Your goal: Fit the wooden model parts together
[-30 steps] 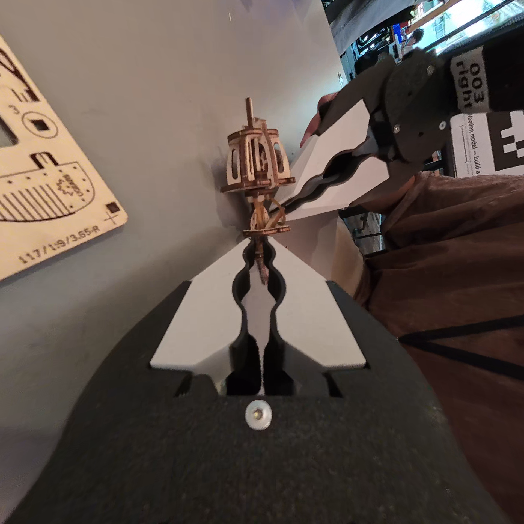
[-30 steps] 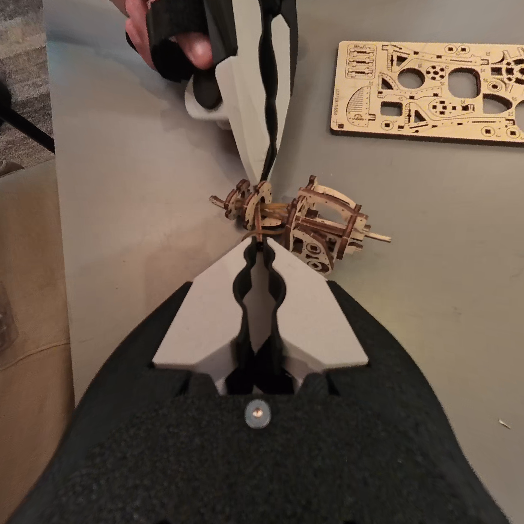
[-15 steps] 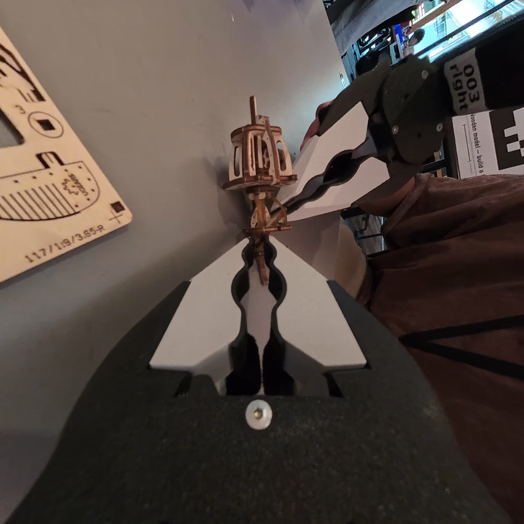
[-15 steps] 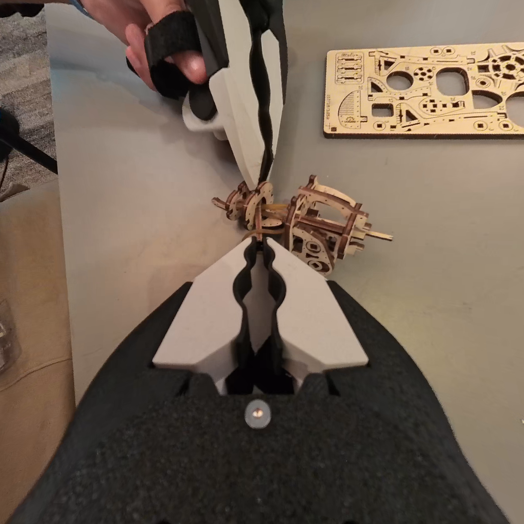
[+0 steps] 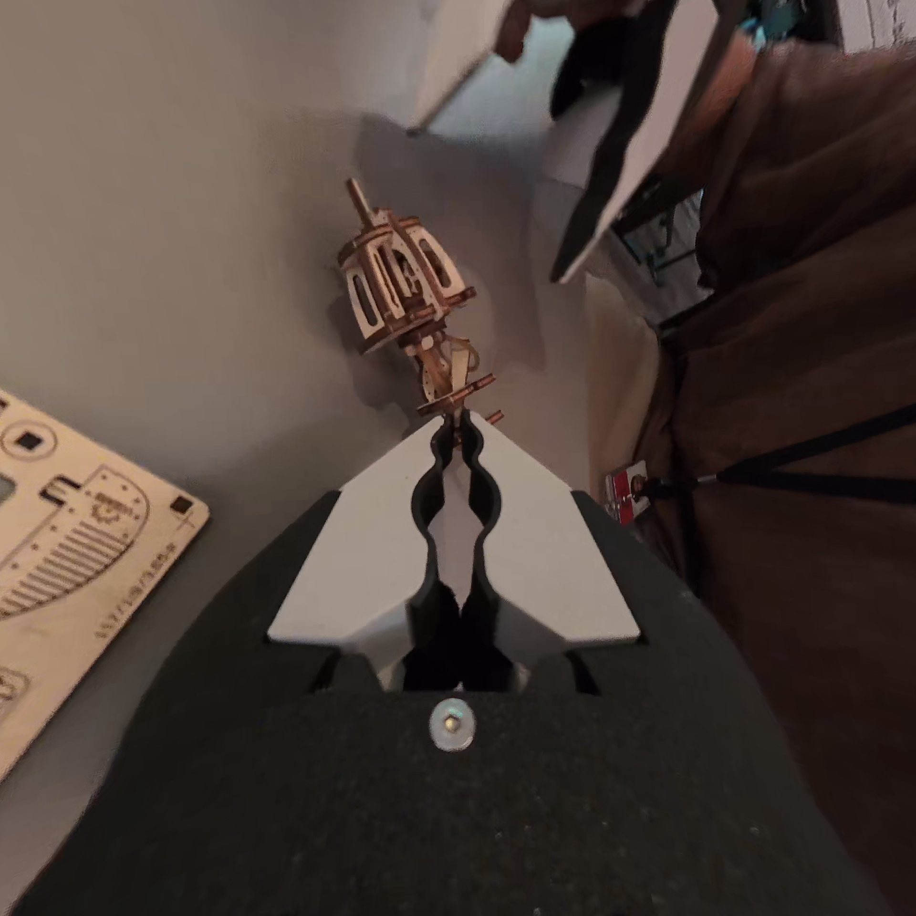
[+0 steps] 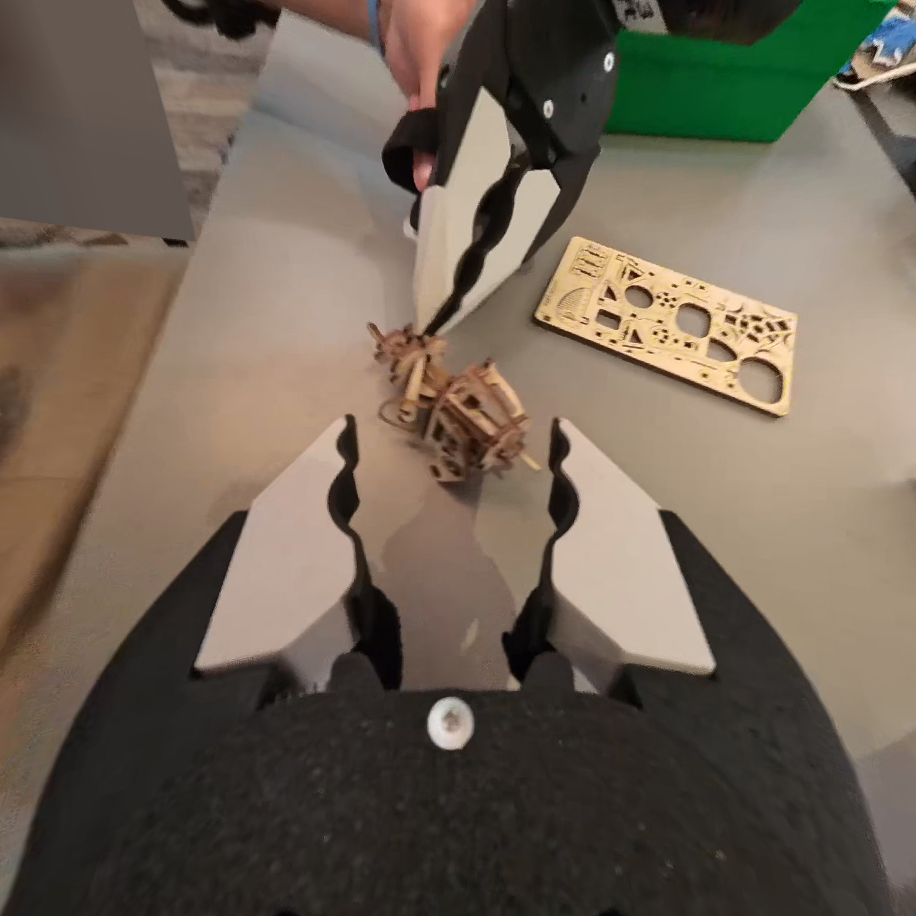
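Your left gripper (image 5: 455, 421) is pinched nearly closed on the thin end of the wooden model (image 5: 404, 292), gripping it at the small disc next to the loop of rubber band. The model's cage-like body points away from that gripper. In the right wrist view the same model (image 6: 461, 411) lies close over the grey table (image 6: 694, 495); whether its body touches the surface cannot be told through the blur.

Your right gripper (image 6: 453, 426) is spread wide and holds nothing. It sits back from the model, apart from it, with the cage body showing between its two fingers. In the left wrist view it appears up and to the right (image 5: 595, 238), clear of the piece.

Judging by what shows, a good part of the job is behind you: the cage, the shaft and the discs are already joined into one piece, and a rubber band is looped around the shaft. Whether that band sits properly is too small to tell.

The flat wooden sheet (image 6: 664, 322) lies on the table well apart from the model, with many holes where parts have come out, and some shapes seemingly in place. So more pieces likely remain to be fitted, though none lies loose within sight. A green bin (image 6: 718, 74) stands at the far edge.
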Action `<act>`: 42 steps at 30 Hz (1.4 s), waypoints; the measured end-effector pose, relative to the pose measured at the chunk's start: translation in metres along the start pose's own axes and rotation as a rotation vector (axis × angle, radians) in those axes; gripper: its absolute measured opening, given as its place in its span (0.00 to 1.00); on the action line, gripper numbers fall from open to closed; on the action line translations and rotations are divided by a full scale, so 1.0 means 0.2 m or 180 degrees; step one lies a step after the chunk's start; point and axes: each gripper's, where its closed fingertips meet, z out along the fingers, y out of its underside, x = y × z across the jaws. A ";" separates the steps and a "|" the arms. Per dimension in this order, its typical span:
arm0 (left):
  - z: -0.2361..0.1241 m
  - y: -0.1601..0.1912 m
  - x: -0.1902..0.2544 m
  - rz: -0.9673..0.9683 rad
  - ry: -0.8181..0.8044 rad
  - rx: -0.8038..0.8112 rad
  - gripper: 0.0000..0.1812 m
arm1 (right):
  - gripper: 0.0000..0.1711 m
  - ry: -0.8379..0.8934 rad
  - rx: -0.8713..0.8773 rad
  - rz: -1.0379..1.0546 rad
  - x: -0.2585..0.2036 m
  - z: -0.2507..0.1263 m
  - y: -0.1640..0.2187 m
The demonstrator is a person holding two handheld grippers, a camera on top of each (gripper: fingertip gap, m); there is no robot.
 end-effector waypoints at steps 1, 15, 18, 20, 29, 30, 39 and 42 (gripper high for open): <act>0.01 -0.01 0.00 0.0050 0.0027 -0.0066 0.00 | 0.48 -0.0055 -0.0020 -0.0099 0.02 0.02 0.01; 0.07 -0.11 -0.03 0.0053 0.0390 0.0001 0.00 | 0.28 -0.1214 -0.0032 0.0394 -0.01 0.14 0.13; 0.06 -0.12 -0.04 0.0050 0.0411 0.0066 0.00 | 0.28 -0.1146 -0.0124 0.0351 -0.02 0.14 0.16; 0.08 -0.11 -0.04 0.0056 0.0468 0.0059 0.00 | 0.28 -0.1137 -0.0174 0.0321 -0.03 0.13 0.17; 0.05 -0.16 -0.07 -0.0199 0.0611 0.0285 0.00 | 0.28 -0.1016 -0.0301 0.0327 0.02 0.08 0.21; 0.05 -0.15 -0.08 -0.0227 0.0614 0.0299 0.00 | 0.28 -0.1002 -0.0307 0.0322 0.02 0.07 0.21; 0.05 -0.14 -0.10 -0.0340 0.0533 0.0299 0.00 | 0.28 -0.0888 -0.0344 0.0306 0.03 0.07 0.23; 0.06 -0.15 -0.12 -0.0415 0.0505 0.0311 0.00 | 0.28 -0.0803 -0.0333 0.0300 0.05 0.08 0.23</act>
